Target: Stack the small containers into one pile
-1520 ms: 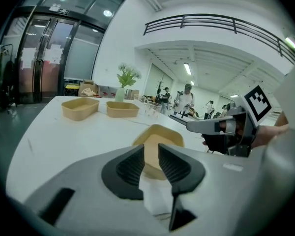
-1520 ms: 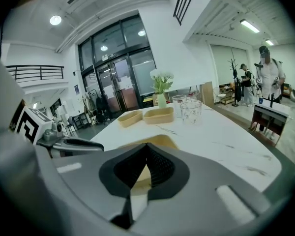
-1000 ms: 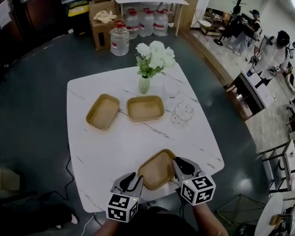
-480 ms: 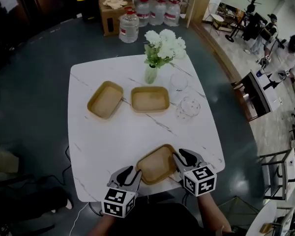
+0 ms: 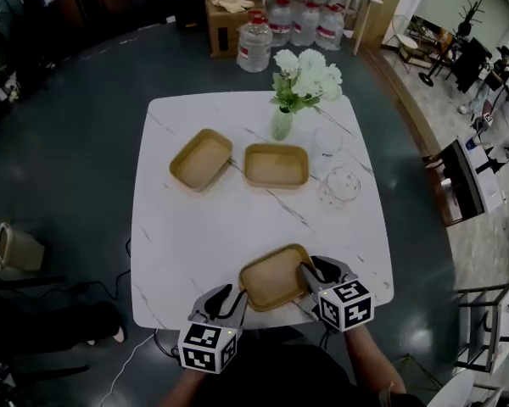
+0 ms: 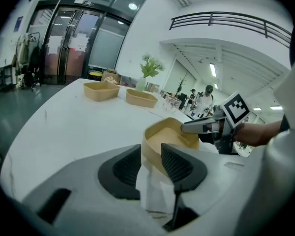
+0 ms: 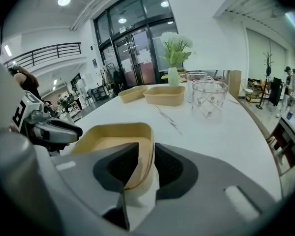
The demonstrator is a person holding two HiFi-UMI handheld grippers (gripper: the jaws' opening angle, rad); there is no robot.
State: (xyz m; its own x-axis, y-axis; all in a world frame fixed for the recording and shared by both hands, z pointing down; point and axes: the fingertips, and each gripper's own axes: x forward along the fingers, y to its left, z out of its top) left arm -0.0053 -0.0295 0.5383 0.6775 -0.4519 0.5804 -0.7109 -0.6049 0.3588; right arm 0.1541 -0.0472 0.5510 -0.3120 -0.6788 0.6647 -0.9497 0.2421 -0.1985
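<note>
White marble table [image 5: 195, 227]: flower vase [image 5: 282, 124], clear glass [image 5: 326, 142], patterned jar [image 5: 339, 186]; water jugs [image 5: 254, 42] beyond.

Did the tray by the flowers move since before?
No. The tray sits right in front of the vase, beside the other tray, as before.

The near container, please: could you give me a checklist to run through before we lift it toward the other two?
1. Wall of the near container between the left gripper jaws: ok.
2. Its rim between the right gripper jaws, now closing: ok.
3. Pads pressing on both sides: seemingly not ok yet.
4. Left far container and right far container empty: ok.
5. Vase and patterned glass off the likely path: ok.
</note>
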